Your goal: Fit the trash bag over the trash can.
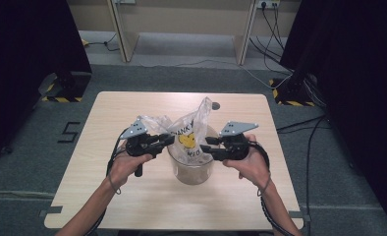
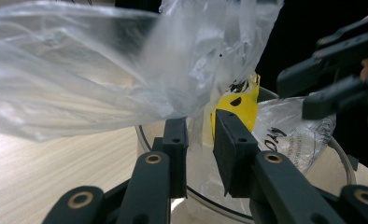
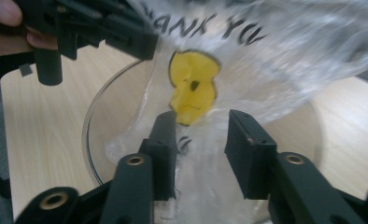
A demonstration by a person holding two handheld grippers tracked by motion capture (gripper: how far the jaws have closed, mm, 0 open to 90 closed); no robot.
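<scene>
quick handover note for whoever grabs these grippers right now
Left gripper: jaws apart, a fold of the plastic bag between them; a firm pinch cannot be told.
Right gripper: open, bag film between the jaws, not pinched.
Clear container stands mid-table; the bag sits partly inside, top sticking up.
Left to do, probably: spread the bag's mouth over the rim.

Thin glossy crinkled clear plastic bag (image 1: 191,129) at frame centre, smooth transparent plastic container (image 1: 191,169) beneath, matt pale wood-grain table (image 1: 132,201), matt black plastic left gripper (image 1: 169,138)
</scene>
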